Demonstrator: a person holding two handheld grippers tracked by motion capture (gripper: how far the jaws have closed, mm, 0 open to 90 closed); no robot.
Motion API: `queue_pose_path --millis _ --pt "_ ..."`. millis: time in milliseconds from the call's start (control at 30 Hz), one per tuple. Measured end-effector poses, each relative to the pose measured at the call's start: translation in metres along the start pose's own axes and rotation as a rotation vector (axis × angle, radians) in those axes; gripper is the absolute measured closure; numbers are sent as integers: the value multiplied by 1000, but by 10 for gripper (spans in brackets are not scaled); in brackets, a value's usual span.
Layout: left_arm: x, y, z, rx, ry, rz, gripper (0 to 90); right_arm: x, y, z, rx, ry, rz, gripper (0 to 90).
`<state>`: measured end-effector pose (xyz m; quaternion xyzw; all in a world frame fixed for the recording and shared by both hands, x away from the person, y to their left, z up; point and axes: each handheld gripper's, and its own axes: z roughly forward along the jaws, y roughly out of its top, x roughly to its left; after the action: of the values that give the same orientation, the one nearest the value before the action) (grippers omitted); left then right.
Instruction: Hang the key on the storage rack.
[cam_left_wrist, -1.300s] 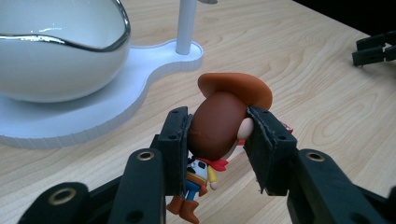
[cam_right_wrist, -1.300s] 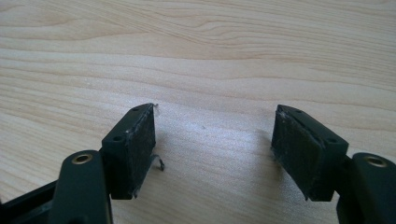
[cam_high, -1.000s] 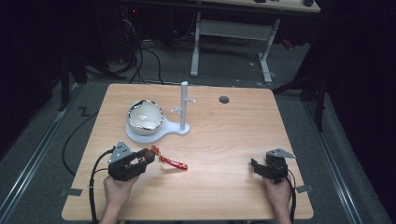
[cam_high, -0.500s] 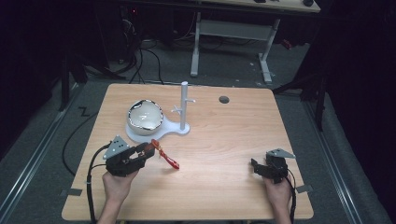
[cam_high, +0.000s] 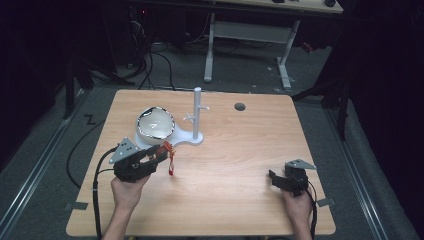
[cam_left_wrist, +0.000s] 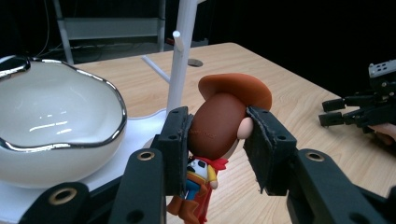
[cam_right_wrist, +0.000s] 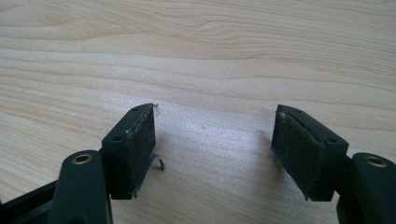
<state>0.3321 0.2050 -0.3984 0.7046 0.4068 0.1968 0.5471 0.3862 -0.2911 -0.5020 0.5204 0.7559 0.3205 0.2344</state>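
My left gripper (cam_high: 162, 151) (cam_left_wrist: 215, 144) is shut on a small toy figure (cam_left_wrist: 218, 122) with a brown hat and a red cape; the figure (cam_high: 170, 159) hangs from the jaws above the table. Just beyond it stand a white bowl (cam_high: 155, 123) (cam_left_wrist: 51, 116) with a silver rim and a white peg stand (cam_high: 197, 115) (cam_left_wrist: 183, 51) on a shared white base. My right gripper (cam_high: 272, 178) (cam_right_wrist: 214, 149) rests low near the table's front right, open, with bare wood between its jaws.
The wooden table (cam_high: 240, 150) has a round dark hole (cam_high: 240, 106) near its far edge. A black cable (cam_high: 97, 172) trails off the left side. Behind the table stand a white desk frame (cam_high: 250, 35) and dark floor with cables.
My left gripper has lifted the figure off the table and carried it up and toward the bowl and stand; the figure now hangs upright. The right gripper has stayed put.
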Motion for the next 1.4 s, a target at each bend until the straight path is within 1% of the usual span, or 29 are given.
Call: queue_pose_path --millis 167,200,233,300,333,400,633,733,833,933,1233,1400 --pt "3 7 2 -12 -4 -7 607 0 0 0 0 0 0 309" --pt "3 9 2 -18 1 -5 607 0 0 0 0 0 0 309" --pt "3 12 3 -23 -8 -9 607 0 0 0 0 0 0 308" --pt "4 13 4 -26 -11 -12 607 0 0 0 0 0 0 308" --pt "5 15 4 -27 -4 -6 607 0 0 0 0 0 0 308" --pt "6 18 8 -26 -11 -15 607 0 0 0 0 1 0 308" --pt "10 26 13 -39 -5 -31 607 0 0 0 0 1 -1 308" --pt "11 28 15 -38 0 -29 608 0 0 0 0 1 -1 308" --pt "10 34 19 -33 8 -13 608 0 0 0 0 1 -3 308" --pt "11 37 21 -36 8 -13 608 0 0 0 0 2 -2 308" --pt "15 43 28 -40 22 -18 608 0 0 0 -1 3 -3 308" --pt "18 45 32 -42 24 -30 608 0 0 0 -1 4 -4 308"
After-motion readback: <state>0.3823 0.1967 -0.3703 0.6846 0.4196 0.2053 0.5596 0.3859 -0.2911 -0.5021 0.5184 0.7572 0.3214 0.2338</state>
